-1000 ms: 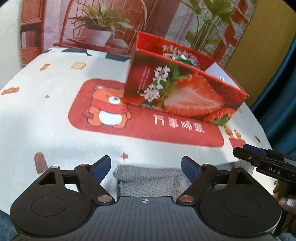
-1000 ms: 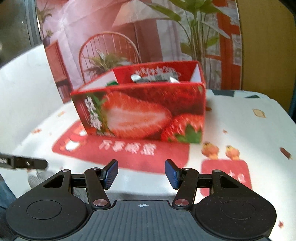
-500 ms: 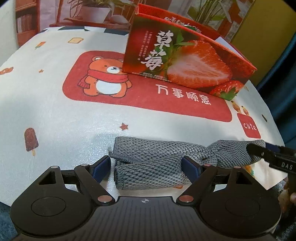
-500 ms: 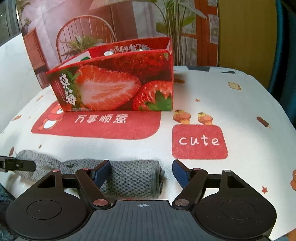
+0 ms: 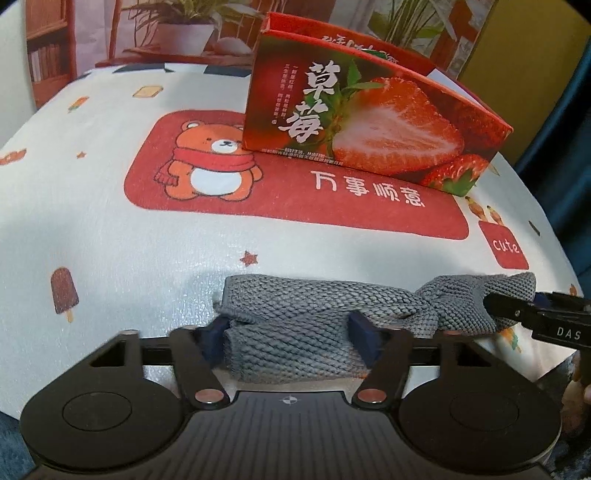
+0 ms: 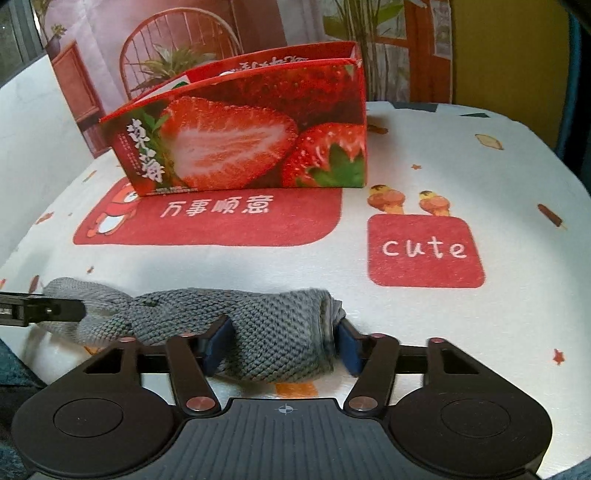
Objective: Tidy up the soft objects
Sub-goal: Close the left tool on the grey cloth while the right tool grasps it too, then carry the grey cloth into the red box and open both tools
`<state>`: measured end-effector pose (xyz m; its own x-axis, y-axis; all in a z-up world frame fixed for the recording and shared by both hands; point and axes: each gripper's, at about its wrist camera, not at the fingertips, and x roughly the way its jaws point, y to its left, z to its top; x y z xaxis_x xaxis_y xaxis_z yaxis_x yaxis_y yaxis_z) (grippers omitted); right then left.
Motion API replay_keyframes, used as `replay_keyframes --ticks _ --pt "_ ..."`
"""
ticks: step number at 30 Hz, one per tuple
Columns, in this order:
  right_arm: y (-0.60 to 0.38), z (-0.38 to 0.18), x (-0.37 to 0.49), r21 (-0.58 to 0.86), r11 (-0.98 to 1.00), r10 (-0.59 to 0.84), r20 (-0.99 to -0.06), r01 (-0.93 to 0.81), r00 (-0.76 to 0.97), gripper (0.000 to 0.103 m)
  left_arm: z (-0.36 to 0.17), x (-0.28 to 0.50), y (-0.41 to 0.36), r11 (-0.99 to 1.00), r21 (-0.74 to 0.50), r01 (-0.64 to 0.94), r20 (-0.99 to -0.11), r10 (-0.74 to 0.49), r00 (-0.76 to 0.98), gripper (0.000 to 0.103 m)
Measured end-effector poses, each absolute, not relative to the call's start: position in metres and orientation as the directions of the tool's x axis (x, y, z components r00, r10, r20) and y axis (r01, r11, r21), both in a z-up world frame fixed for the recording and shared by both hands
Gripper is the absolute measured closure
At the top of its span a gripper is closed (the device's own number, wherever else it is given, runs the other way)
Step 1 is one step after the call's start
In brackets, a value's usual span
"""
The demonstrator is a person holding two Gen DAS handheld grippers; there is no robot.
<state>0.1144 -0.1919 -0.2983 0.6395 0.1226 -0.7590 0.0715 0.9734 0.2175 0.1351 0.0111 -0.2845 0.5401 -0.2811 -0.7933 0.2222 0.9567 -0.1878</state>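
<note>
Closing on the grey knitted cloth [image 5: 295, 325] at the table's near edge, your left gripper [image 5: 288, 332] and right gripper [image 6: 280, 343] have just narrowed, apparently pinching opposite ends; lift unevenly and it may slip, missing the strawberry box [image 6: 251, 147].

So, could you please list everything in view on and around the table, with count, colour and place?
Knitted cloth: one, grey, folded lengthwise along the near edge.
Strawberry box: one, red, open-topped, standing at the back on the red panel.
Tablecloth: one, white with red panels, a bear and "cute".
Backdrop: one, printed chair and plants, behind the table.
Left gripper: one, black with blue fingers, just closed onto the cloth's left end.
Right gripper: one, the same, just closed onto the cloth's right end.
</note>
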Motion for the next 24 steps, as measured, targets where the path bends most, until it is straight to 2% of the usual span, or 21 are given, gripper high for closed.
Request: replay_keyframes --ticks 2,4,8,11,16,24 --pt "-0.19 -0.298 0.116 0.218 0.974 0.131 -0.756 0.059 0.641 0.059 -0.284 0.135 0.011 0.952 -0.197 0.234 -0.787 -0.296 0.542 0.059" --pt "-0.189 -0.297 0.117 0.227 0.973 0.14 -0.75 0.053 0.646 0.064 -0.282 0.134 0.011 0.947 -0.204 0.247 -0.779 -0.31 0.545 0.069" --pt "-0.192 -0.297 0.116 0.248 0.967 0.151 -0.735 0.055 0.661 0.074 -0.281 0.133 0.009 0.944 -0.201 0.263 -0.767 -0.319 0.557 0.078" --pt "-0.193 -0.294 0.115 0.268 0.963 0.169 -0.712 0.041 0.682 0.082 -0.277 0.133 0.01 0.947 -0.19 0.261 -0.755 -0.31 0.577 0.081" --pt "-0.189 -0.282 0.118 0.289 0.957 0.204 -0.657 -0.007 0.726 0.084 -0.259 0.135 0.018 0.953 -0.176 0.245 -0.704 -0.296 0.646 0.082" --pt "-0.19 -0.222 0.136 0.233 0.969 0.196 -0.502 -0.087 0.842 0.085 -0.176 0.15 0.009 0.949 -0.08 0.304 -0.507 -0.301 0.807 0.082"
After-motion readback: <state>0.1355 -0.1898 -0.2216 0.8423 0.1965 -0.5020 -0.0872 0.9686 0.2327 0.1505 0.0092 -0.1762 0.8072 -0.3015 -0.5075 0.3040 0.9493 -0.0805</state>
